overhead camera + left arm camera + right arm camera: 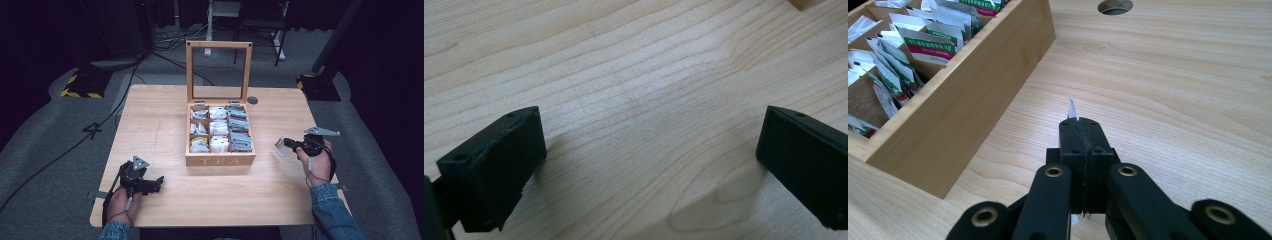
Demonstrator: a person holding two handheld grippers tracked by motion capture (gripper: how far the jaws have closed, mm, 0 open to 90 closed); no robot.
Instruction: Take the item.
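A wooden tea box (220,159) marked TEA stands mid-table with its glass lid (218,71) upright. Its compartments hold several tea bags (219,129). To the right of the box, my right gripper (288,144) is shut on a single tea bag (280,146), held just above the table. In the right gripper view the bag's white edge (1072,109) pokes out beyond the closed jaws, with the box wall (968,105) to the left. My left gripper (156,182) rests open near the front left of the table, its fingers (499,167) wide apart over bare wood.
A round cable hole (252,100) sits in the table behind the box on the right. The wooden table (165,125) has bare room left and right of the box. Cables and stand bases lie on the grey floor beyond.
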